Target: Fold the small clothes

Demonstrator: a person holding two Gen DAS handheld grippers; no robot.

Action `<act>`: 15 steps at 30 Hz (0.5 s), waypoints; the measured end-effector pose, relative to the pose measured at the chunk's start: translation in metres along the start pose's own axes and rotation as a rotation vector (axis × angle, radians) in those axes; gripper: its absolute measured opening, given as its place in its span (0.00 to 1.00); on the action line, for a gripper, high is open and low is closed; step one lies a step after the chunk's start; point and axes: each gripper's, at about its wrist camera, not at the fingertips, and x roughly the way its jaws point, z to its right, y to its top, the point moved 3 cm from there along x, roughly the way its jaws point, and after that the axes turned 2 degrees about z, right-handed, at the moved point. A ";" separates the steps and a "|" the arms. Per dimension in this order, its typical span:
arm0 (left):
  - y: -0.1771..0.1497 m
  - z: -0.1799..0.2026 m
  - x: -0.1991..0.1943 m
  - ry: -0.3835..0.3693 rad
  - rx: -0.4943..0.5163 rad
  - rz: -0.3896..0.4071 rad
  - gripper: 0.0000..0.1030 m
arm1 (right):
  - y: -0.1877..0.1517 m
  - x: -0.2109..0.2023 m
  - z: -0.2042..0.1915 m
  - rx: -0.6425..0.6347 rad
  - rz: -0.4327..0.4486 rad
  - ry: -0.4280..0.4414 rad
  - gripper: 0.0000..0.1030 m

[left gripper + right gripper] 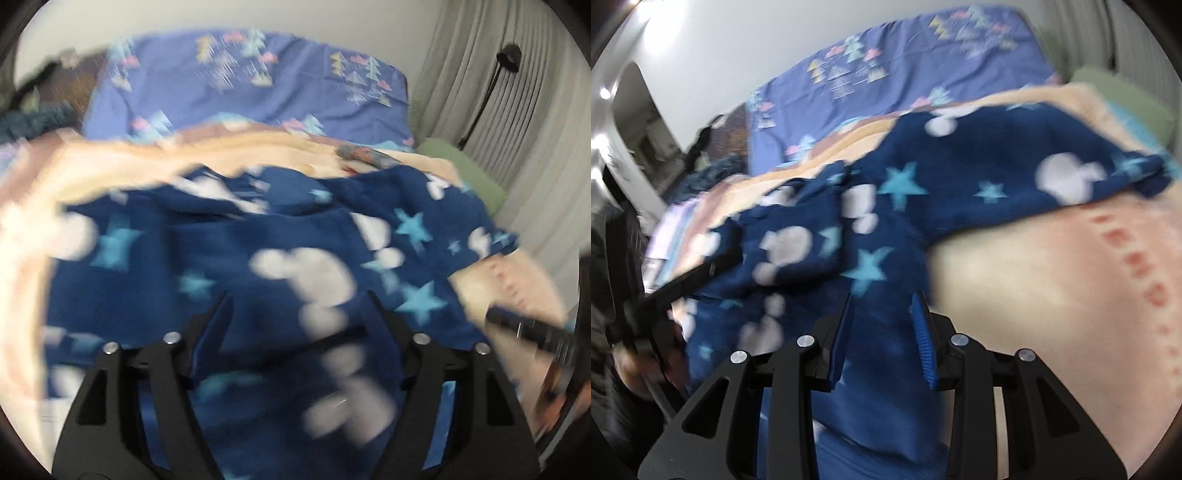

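With the left gripper (295, 314) spread wide and empty above the navy star-print garment (258, 240), and the right gripper (882, 317) parted with cloth between its fingers, unpinched, the garment lies half-folded on the peach blanket (1052, 277), so the next fold seemingly needs fresh edge grips.

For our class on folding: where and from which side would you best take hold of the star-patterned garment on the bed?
Probably the narrow end of the garment, which trails off to the right over the blanket. It tapers there to a bunched strip with bare blanket beside it, so a tool could come from the right, low, and pinch its edge. The broad middle lies flat, offering no edge.
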 end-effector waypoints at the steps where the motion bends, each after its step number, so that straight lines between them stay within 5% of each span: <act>1: -0.003 -0.007 -0.009 0.047 0.031 0.017 0.76 | 0.006 0.009 -0.005 -0.002 -0.014 0.023 0.39; 5: -0.021 -0.055 -0.042 0.262 0.124 0.027 0.82 | 0.037 0.061 -0.021 -0.012 -0.093 0.086 0.56; 11: -0.048 -0.140 -0.038 0.420 0.012 -0.097 0.82 | 0.068 0.136 -0.038 -0.013 -0.113 -0.007 0.56; 12: -0.048 -0.151 -0.033 0.432 -0.015 -0.115 0.82 | 0.070 0.138 -0.042 -0.025 -0.102 -0.028 0.45; 13: -0.048 -0.157 -0.031 0.432 -0.032 -0.125 0.83 | 0.073 0.139 -0.054 -0.085 -0.092 -0.051 0.08; 15: -0.044 -0.167 -0.026 0.435 -0.055 -0.134 0.84 | 0.082 0.112 -0.075 -0.148 0.003 -0.065 0.08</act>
